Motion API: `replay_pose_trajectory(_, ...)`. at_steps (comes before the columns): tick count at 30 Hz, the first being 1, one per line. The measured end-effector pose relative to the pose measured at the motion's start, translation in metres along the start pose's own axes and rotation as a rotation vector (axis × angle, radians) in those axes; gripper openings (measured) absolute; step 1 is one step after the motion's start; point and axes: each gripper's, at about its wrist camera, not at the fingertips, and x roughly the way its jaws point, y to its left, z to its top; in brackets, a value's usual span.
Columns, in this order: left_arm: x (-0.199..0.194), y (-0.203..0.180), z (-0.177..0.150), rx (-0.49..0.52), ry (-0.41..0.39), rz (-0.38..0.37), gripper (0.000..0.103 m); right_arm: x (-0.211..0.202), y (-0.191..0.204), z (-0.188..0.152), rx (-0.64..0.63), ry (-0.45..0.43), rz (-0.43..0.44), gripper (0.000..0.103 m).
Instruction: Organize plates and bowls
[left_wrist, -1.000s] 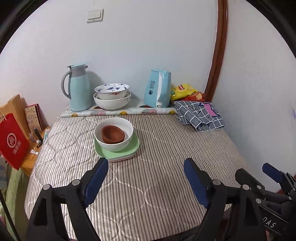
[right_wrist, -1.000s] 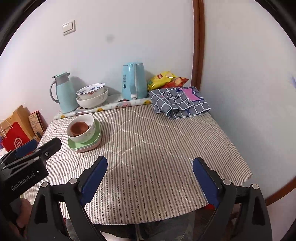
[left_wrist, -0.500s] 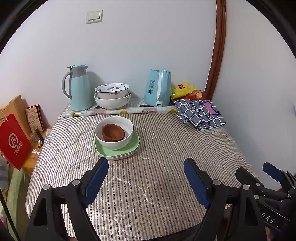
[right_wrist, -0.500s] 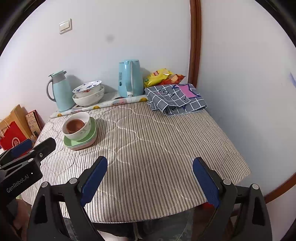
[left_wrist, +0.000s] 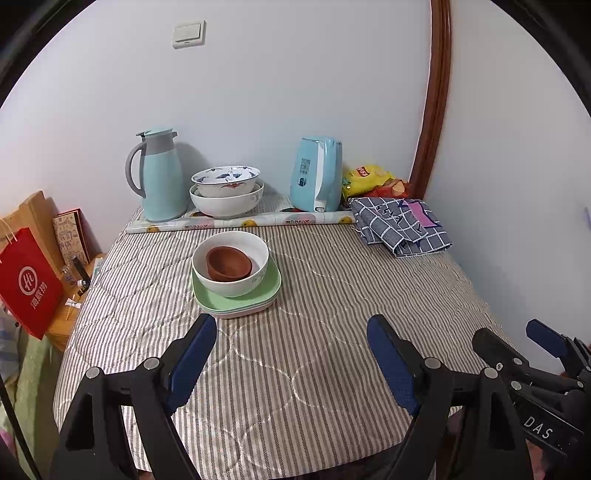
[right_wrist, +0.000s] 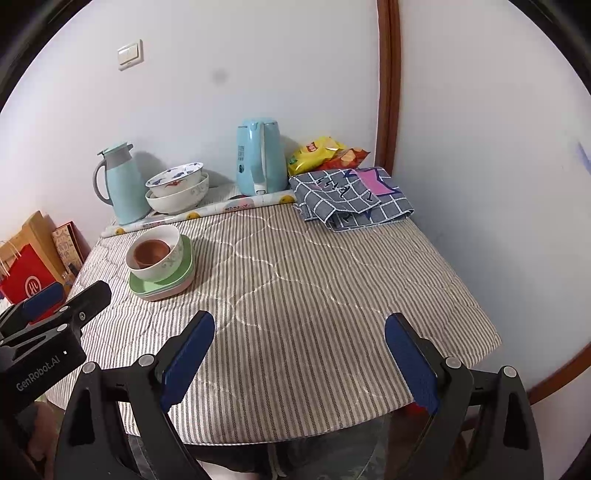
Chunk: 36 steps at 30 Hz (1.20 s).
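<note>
- I see the stack I am after on the striped tabletop (left_wrist: 332, 332), toward its left edge and about midway to the back: a small brown bowl (left_wrist: 228, 263) sits inside a white bowl (left_wrist: 231, 263), which rests on a green plate (left_wrist: 236, 297) stacked on a pale plate beneath it.
- My left tool (left_wrist: 291, 354) hangs over the near edge with the stack just beyond its left finger (left_wrist: 192, 360), apart from it.
- Its jaws stand wide and grip nothing; neither blue pad touches the dishes or the cloth.
- My right tool (right_wrist: 299, 356) hovers over the near edge further right, with the stack well off to its left and farther back.
- Its jaws are also spread wide, with only bare striped cloth between them.
- Two more bowls (left_wrist: 226, 192) sit nested along the back edge, between a pale blue jug (left_wrist: 160, 177) and a blue kettle (left_wrist: 317, 173).
- A folded checked cloth (left_wrist: 400, 225) lies at the back right corner.
</note>
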Motion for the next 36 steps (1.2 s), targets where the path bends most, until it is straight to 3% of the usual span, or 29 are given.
replay_pose_trajectory(36, -0.0035, 0.0022, 0.0013, 0.004, -0.008, 0.003, 0.083, -0.0027, 0.0005, 0.0011, -0.011, -0.009, 0.006, 0.093)
